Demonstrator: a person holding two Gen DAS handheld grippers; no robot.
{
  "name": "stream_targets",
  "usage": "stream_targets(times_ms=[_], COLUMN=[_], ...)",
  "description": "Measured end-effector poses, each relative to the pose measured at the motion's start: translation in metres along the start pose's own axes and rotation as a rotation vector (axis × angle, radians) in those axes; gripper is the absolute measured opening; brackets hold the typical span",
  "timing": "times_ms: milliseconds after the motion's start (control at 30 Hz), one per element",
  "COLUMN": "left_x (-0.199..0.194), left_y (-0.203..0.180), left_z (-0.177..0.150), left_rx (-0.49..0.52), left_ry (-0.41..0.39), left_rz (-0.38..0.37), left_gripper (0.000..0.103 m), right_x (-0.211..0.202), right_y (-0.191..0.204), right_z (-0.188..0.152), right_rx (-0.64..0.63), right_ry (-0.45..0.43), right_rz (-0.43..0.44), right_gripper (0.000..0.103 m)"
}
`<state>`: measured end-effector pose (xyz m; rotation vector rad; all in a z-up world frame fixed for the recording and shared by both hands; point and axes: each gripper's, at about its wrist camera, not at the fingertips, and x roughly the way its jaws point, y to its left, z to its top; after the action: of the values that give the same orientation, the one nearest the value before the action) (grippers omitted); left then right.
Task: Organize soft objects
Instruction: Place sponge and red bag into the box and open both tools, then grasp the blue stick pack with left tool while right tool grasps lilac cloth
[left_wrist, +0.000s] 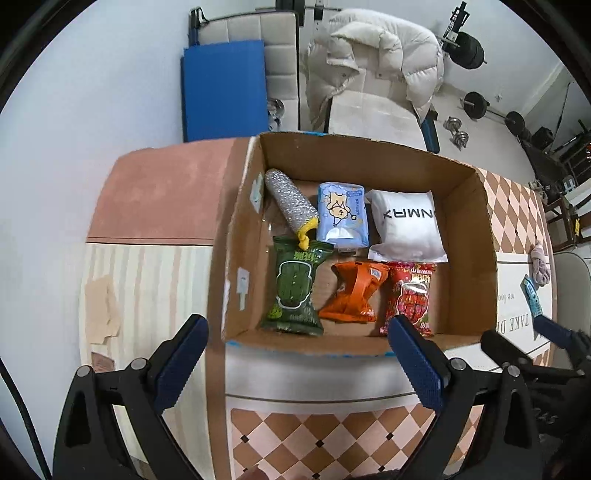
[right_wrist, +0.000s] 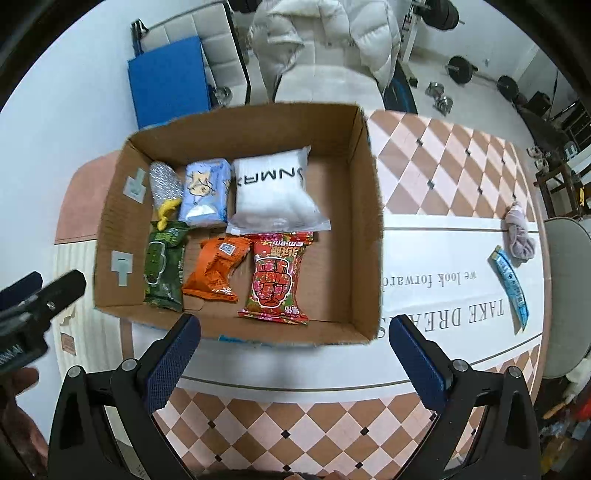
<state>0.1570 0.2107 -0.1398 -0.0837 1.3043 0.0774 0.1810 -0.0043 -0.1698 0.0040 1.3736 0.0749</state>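
Behind the patterned table (right_wrist: 424, 177), a white down jacket (right_wrist: 325, 40) drapes a chair amid gym weights. Your cardboard box (right_wrist: 364, 221) already holds six soft packs in two rows. You seem between placements: left gripper (left_wrist: 295, 354) and right gripper (right_wrist: 293, 350) are both spread, empty. Next, reach to three o'clock for the pink cloth (right_wrist: 519, 236), then the blue sachet (right_wrist: 511, 288) beside it.

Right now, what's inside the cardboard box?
Inside the cardboard box: silver roll, blue pack, white pouch, green, orange and red packets. Anything underneath them is hidden.
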Motion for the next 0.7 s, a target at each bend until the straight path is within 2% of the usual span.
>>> stream_targets(times_ms=[267, 433, 500, 567, 700], left_x=[-0.023, -0.037, -0.040, -0.040, -0.025], left_y=[-0.005, -0.028, -0.048, -0.067, -0.137], left_z=[-0.012, -0.008, -0.005, -0.003, 0.001], left_rx=[-0.030, -0.007, 0.022, 0.040, 0.091], left_ry=[-0.033, -0.065, -0.074, -0.068, -0.008], left_rz=[-0.017, -0.001, 0.011, -0.010, -0.096], left_gripper=[0.101, 0.101, 0.101, 0.101, 0.101], right_x=[-0.035, -0.039, -0.041, -0.041, -0.038], right_y=[0.000, -0.013, -0.029, -0.053, -0.122], right_z=[-0.018, -0.019, -0.019, -0.019, -0.024], right_rx=[-0.026, -0.010, 0.010, 0.040, 0.135], right_ry=[-0.048, -0.053, -0.055, -0.053, -0.033], right_rz=[0.046, 0.079, 0.081, 0.075, 0.044], right_gripper=[0.103, 0.103, 0.103, 0.103, 0.103])
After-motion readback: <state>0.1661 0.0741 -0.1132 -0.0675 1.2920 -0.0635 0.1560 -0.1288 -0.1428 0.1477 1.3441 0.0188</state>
